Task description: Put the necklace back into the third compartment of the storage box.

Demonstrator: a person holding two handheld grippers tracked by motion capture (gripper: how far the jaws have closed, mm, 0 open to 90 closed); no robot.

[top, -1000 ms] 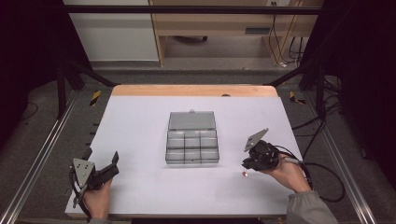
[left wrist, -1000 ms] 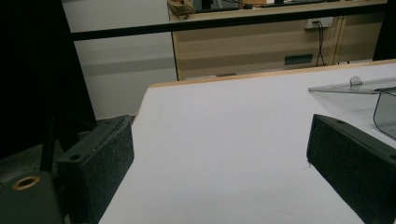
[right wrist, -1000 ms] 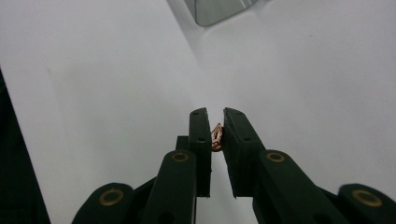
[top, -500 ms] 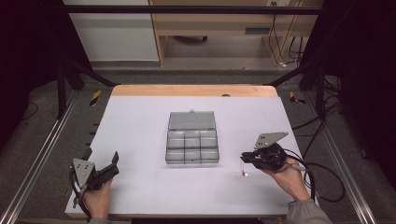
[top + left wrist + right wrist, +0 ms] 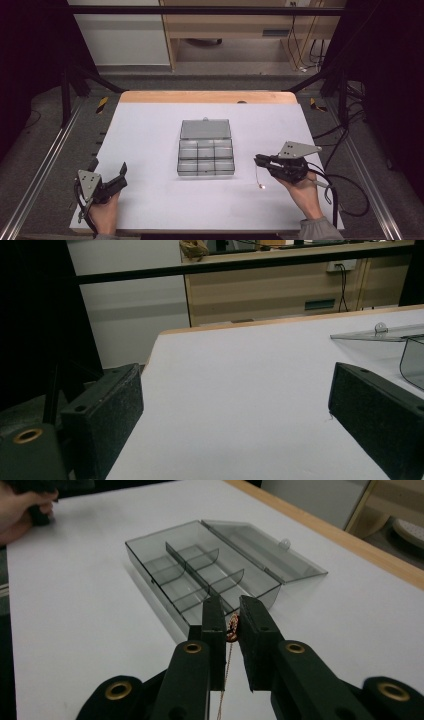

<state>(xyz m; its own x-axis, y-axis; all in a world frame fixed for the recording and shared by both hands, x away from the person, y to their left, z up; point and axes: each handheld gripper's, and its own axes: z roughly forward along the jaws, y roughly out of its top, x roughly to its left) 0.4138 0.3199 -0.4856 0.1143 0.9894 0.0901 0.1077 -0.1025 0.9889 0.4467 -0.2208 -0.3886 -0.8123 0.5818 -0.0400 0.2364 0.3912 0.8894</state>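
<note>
The right tongs (image 5: 258, 160) sit right of centre in the high view, clamped on a thin chain (image 5: 231, 630) that dangles to the white surface (image 5: 150, 130), its bright end (image 5: 261, 186) touching down below them. The clear divided box (image 5: 206, 158) lies mid-frame, lid flat behind. To do this well, lift until the chain hangs free, carry it slowly over one compartment, then lower before letting go. The left tongs (image 5: 235, 405), gaping and empty, rest at lower left.
</note>
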